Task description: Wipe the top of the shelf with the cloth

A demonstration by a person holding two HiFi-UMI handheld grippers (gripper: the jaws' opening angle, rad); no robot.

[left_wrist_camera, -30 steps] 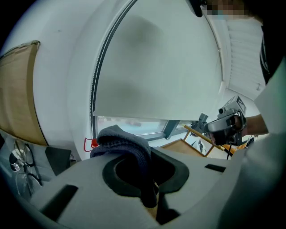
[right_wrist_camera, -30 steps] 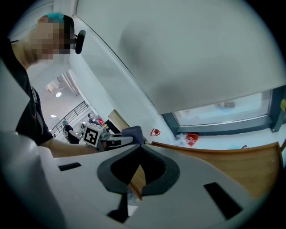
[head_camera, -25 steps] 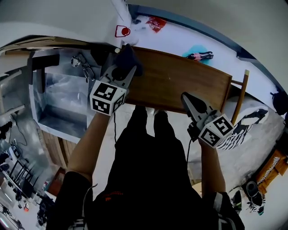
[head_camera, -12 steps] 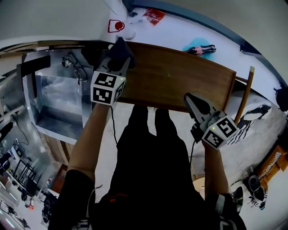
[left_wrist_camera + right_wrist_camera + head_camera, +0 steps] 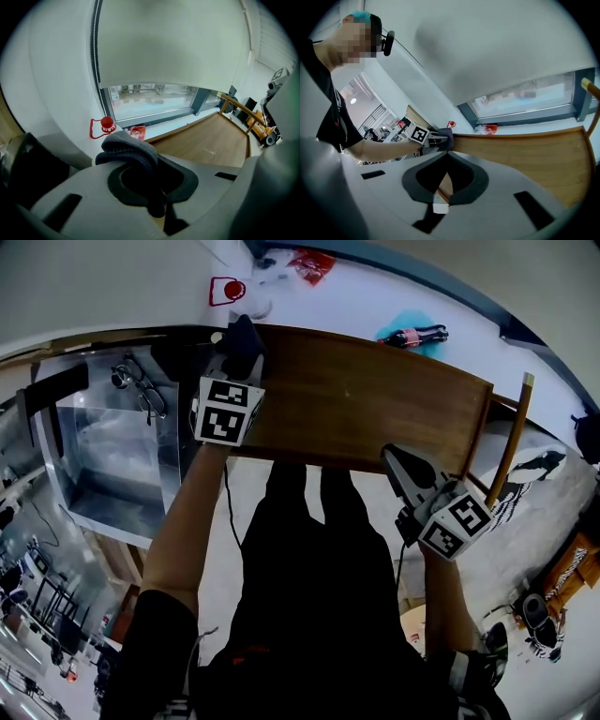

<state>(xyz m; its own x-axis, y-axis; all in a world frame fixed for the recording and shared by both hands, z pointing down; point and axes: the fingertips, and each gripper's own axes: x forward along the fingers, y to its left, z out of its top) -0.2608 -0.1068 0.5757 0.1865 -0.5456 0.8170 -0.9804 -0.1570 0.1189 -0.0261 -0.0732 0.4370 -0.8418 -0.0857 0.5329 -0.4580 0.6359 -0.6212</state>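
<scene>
Left gripper view shows the left hand-held gripper [image 5: 151, 186] clamped on the bunched cloth [image 5: 127, 148], seemingly soft and light, shelf [image 5: 211, 145] just beyond.

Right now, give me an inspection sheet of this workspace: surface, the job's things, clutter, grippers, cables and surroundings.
Surface: wooden shelf top, bare; no marks that I can make out.
Job's things: dark cloth, bunched, at the shelf's far left corner.
Clutter: nothing seen on the shelf; red-capped bottle, red packet and dark bottle on the sill behind.
Grippers: left gripper shut on the cloth; right gripper fingers together, empty, near the shelf's front edge.
Cables: one cable trails from the left gripper, another from the right.
Surroundings: clear box and glasses at left; window behind.
</scene>
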